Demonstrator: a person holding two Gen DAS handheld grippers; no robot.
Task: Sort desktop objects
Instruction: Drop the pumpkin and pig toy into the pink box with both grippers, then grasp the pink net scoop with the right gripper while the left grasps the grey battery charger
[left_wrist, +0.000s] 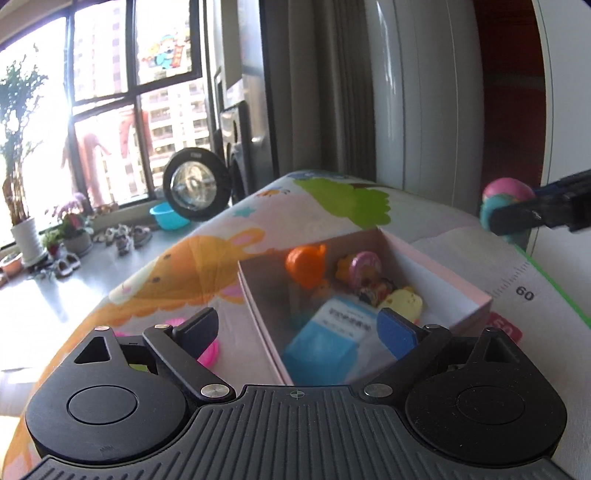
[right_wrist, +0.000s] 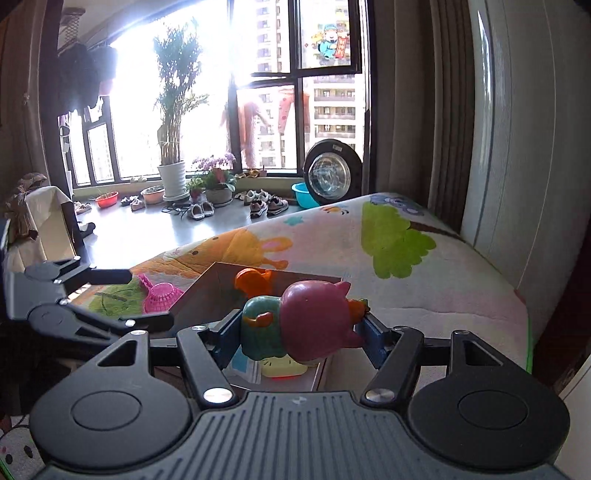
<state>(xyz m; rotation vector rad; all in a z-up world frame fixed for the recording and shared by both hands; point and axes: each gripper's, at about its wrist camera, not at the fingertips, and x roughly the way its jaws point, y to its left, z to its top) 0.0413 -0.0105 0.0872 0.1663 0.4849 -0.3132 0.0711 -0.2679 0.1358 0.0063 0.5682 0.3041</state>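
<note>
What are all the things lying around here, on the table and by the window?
box: one, pink outside, white inside, open, on the cartoon mat
toys in box: several, among them an orange one, a pink doughnut, a yellow one
blue carton: one, blue and white, inside the box
pig figure: one, pink head, teal body, gripped above the box
pink basket: one, on the mat left of the box
mat: one, pastel cartoon print
washing machine door: one, black rim, by the window
blue basin: one, on the floor
potted plants, shoes: several, along the window
left claw: black, open, empty
right claw: black with blue pads, shut on pig figure
</note>
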